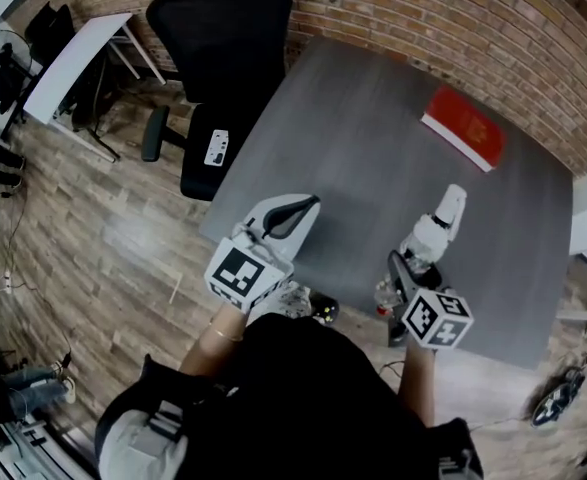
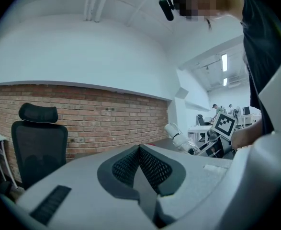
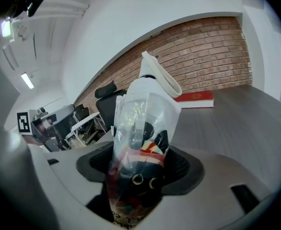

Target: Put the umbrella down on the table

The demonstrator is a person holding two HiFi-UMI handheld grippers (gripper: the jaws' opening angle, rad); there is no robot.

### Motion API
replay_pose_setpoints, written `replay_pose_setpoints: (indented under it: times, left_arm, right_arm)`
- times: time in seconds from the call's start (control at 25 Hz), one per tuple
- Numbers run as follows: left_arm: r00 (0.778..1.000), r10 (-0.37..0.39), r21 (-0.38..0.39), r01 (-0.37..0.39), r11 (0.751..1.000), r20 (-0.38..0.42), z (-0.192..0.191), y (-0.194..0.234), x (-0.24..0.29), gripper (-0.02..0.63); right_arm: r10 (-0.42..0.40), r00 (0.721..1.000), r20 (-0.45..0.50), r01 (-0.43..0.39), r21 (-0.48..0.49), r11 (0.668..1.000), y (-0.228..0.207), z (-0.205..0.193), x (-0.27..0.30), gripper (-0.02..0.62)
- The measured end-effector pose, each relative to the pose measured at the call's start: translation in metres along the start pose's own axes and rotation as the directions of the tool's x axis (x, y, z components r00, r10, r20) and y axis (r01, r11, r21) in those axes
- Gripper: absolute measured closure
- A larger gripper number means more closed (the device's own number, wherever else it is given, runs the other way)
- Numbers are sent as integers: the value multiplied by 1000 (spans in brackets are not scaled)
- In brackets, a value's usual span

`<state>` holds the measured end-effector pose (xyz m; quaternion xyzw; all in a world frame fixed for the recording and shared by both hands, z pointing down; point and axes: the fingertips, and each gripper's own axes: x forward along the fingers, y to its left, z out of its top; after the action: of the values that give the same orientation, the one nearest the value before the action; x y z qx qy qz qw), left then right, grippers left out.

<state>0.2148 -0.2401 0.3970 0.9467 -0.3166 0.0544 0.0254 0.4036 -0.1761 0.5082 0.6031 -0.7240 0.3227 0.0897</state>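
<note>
Here, in the head view, the umbrella is showing right of centre, over the near part of the grey table: folded, white at its far end, wrapped in clear plastic, its near end hiding behind the right gripper. The left gripper is pointing up-frame. In the left gripper view, its jaws are pressing together with nothing between them. In the right gripper view, the jaws are pinching the umbrella, dark cloth with red and yellow patches under glinting plastic; the frame's bottom edge is cutting off its lower end, and the print there is blurring past reading
</note>
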Motion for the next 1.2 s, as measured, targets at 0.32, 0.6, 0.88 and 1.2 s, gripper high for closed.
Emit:
replay_pose_setpoints:
  times: [0.32,0.6,0.88,1.2]
  left_arm:
    - [1000,-6,-8,6,1000,-1,-3,29,15,609]
    - [1000,-8,-17,8,1000,-16,-14,47,26,609]
    - [999,-7,-29,7,1000,-32,-19,60,30,609]
    - [998,8,-38,-10,999,-55,-25,71,30,609]
  right_arm:
    - [-25,998,-59,25,14,1000,-5,-9,32,305]
    - [-42,993,-109,45,25,999,-13,-20,57,305]
    - [-67,985,-161,76,52,996,-24,-34,78,305]
    - [-77,977,-199,93,72,993,-32,-42,95,307]
